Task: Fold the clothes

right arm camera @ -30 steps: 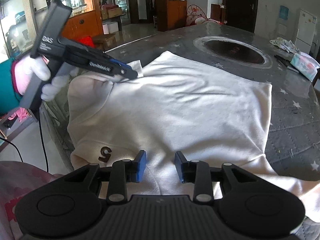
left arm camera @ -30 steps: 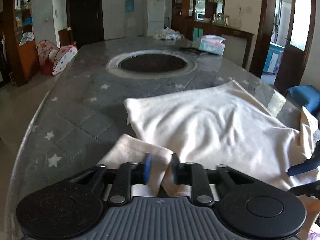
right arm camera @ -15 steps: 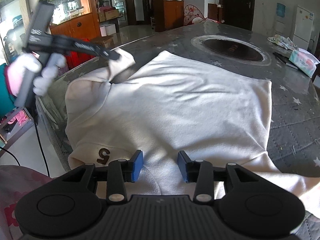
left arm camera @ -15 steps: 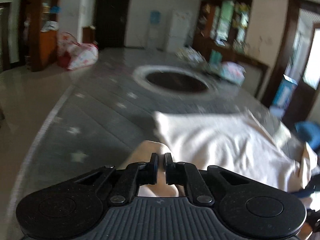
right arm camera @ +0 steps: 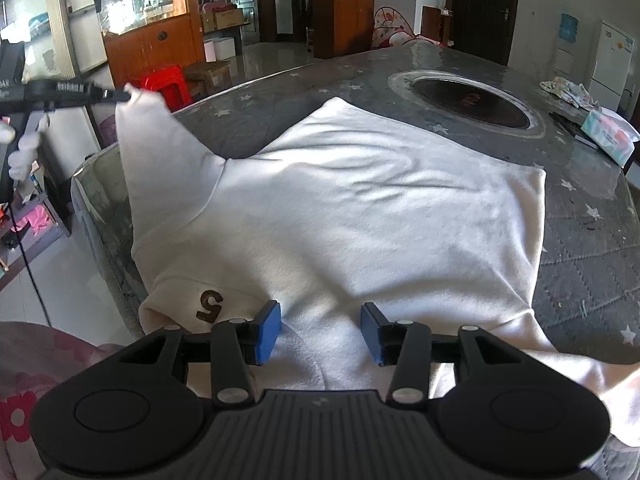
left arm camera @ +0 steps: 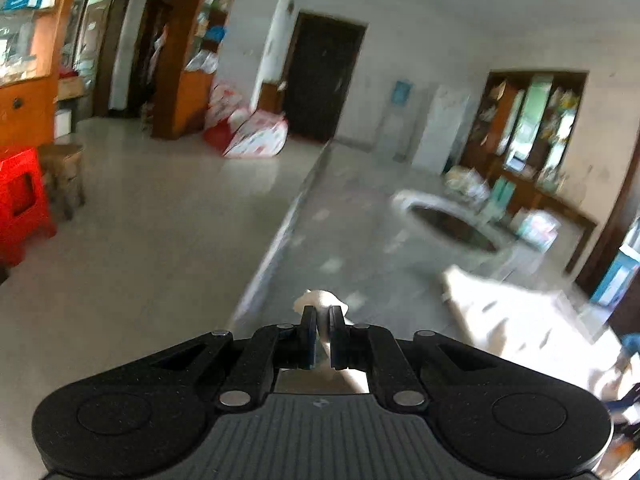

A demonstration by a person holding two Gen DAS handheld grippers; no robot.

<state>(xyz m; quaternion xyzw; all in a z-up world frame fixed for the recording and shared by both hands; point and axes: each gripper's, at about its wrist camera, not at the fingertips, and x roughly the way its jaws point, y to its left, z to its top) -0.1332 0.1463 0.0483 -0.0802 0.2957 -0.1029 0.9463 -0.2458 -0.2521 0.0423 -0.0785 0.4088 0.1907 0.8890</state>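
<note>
Currently the left gripper (left arm camera: pixel 323 330) is pinching the tip of the sleeve (right arm camera: pixel 160 136), lifting it at the upper left of the right wrist frame, while the cream sweatshirt (right arm camera: pixel 360 208) is lying spread across the frame's middle on the grey counter (right arm camera: pixel 592 264). Low in that frame, the right gripper (right arm camera: pixel 319 334) is hovering over the garment's near edge with its jaws apart, holding nothing. With nothing pinning the body, pulling the sleeve risks dragging the sweatshirt off the counter's edge; the thin pinch could also be slipping free.
</note>
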